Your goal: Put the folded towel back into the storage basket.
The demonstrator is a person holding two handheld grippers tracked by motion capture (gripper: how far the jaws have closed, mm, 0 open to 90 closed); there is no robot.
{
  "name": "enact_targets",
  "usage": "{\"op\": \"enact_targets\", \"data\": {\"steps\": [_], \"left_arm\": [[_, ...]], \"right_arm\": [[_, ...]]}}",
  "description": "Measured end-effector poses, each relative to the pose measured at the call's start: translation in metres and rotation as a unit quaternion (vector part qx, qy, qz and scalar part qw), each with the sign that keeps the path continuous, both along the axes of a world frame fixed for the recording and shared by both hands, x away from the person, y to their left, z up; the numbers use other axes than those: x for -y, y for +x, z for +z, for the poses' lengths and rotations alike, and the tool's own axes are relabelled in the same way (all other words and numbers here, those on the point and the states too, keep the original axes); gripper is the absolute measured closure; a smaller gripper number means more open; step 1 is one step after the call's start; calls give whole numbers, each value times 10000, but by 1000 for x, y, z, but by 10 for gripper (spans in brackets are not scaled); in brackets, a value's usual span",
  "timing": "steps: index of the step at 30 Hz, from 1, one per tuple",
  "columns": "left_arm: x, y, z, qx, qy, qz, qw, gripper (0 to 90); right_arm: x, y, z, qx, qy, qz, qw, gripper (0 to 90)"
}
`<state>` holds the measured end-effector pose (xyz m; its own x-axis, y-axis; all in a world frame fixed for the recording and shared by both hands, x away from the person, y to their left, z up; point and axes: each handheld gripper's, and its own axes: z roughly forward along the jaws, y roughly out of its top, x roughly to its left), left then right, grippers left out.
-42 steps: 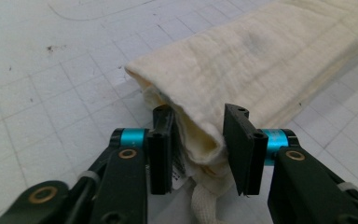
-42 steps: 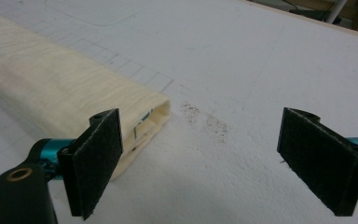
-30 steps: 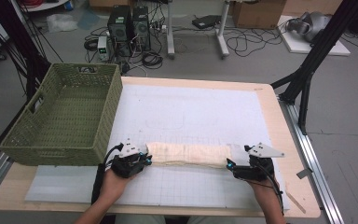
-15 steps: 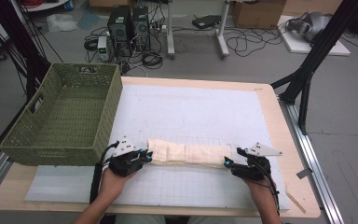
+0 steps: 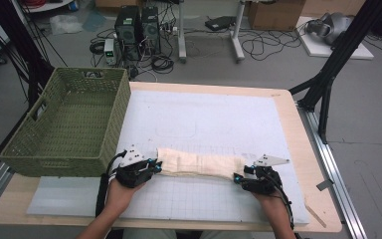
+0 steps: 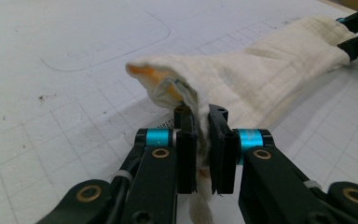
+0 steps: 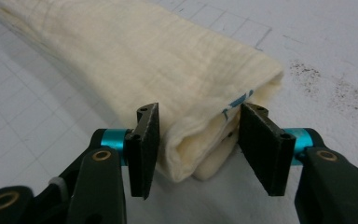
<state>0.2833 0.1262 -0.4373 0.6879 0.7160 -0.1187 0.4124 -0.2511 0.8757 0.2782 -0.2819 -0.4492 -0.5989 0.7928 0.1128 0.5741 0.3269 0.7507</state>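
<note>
Left gripper view shows what the high view hides: your left tool (image 6: 204,154) is clenched on the cream cloth's (image 6: 261,70) end, orange showing inside its fold. Your right tool (image 7: 196,147) has just been closing, its pads straddling the other end without pressing. The rolled cloth lies along the tabletop's (image 5: 204,119) near side. The green basket (image 5: 69,124) at far left holds nothing.
</note>
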Motion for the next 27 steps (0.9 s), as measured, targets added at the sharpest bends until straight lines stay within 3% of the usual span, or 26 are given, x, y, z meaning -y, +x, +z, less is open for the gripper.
{"op": "enact_targets", "data": {"steps": [2,4,6,10,16,20,27], "left_arm": [[0,0,0,-6,18,-6,10000,824],[0,0,-1,-11,27,-9,10000,824],[-1,1,0,4,20,-1,10000,824],[-2,1,1,22,-15,16,10000,824],[-2,0,5,63,-87,-16,9999,825],[-5,0,12,146,-248,-11,9996,826],[-12,-1,31,493,-571,-71,9971,825]], "right_arm": [[0,0,0,-40,65,32,10000,584],[1,1,0,-157,271,165,9994,742],[-2,-1,1,-101,202,189,9996,787],[-3,-2,5,129,37,161,9998,804],[8,-3,17,512,295,-50,9982,808],[12,-4,28,773,463,-106,9959,808],[13,-4,43,1248,534,-5,9907,808]]}}
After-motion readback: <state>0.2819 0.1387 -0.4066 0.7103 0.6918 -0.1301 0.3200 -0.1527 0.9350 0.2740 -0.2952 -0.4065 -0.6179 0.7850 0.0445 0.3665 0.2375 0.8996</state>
